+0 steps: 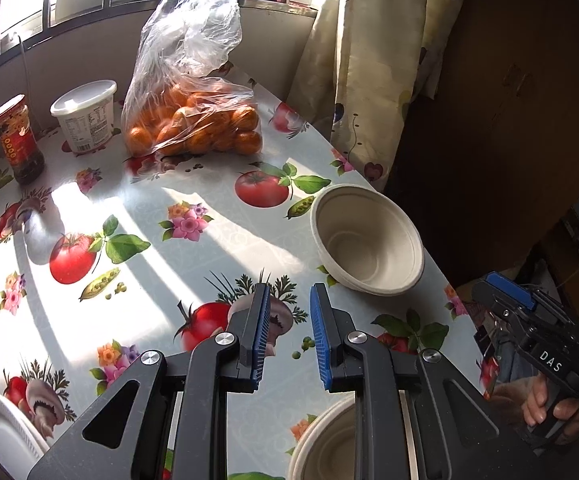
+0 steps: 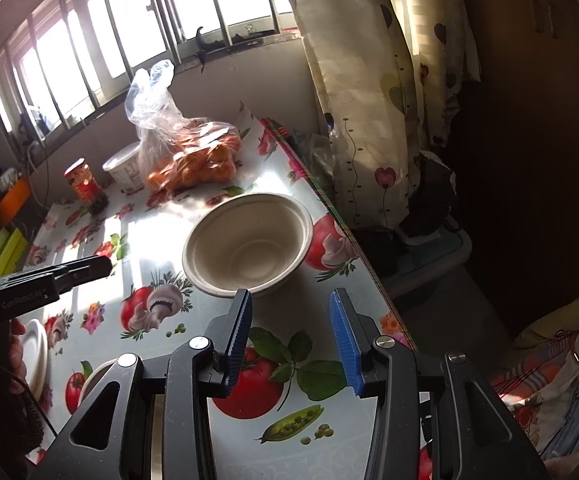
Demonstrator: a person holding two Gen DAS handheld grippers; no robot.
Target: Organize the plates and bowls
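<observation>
A beige paper bowl (image 1: 367, 238) stands upright near the table's right edge; in the right wrist view the bowl (image 2: 249, 242) lies just ahead of my right gripper (image 2: 291, 340), which is open and empty. My left gripper (image 1: 289, 330) is open and empty above the tablecloth, left of and nearer than that bowl. A second beige bowl (image 1: 321, 436) sits partly hidden under the left gripper; its rim (image 2: 93, 376) also shows in the right wrist view. A white plate (image 1: 3, 426) lies at the table's near left; it also shows in the right wrist view (image 2: 35, 356).
A bag of oranges (image 1: 197, 120), a white tub (image 1: 85, 116) and a red jar (image 1: 19, 140) stand at the table's far side under the window. A curtain (image 1: 369, 60) hangs to the right. The table's right edge (image 2: 353, 244) drops to the floor.
</observation>
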